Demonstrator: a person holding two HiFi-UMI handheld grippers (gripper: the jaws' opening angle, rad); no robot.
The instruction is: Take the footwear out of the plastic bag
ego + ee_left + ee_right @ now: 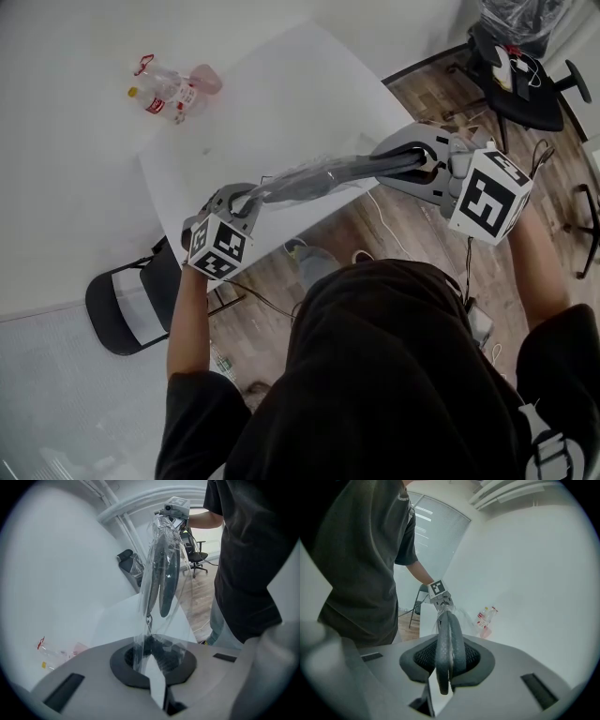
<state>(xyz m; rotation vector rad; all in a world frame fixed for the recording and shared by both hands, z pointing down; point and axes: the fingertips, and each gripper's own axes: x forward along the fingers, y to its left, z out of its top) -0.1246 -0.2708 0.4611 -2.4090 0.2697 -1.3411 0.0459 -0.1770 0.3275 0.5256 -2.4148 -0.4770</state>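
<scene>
support: white table (pixel 281 103) | beyond its edge, on white floor (pixel 66 187): bottles (pixel 173 91)

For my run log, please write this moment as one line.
left gripper: shut on clear plastic bag | right gripper: shut on dark grey flat footwear | footwear: not yet out of bag | bag: stretched between grippers

Plastic bottles (pixel 173 92) lie beyond the white table's (pixel 281 103) left edge. A black folding chair (pixel 127 314) stands by its near corner. An office chair (pixel 525 84) sits well off to its right.
</scene>
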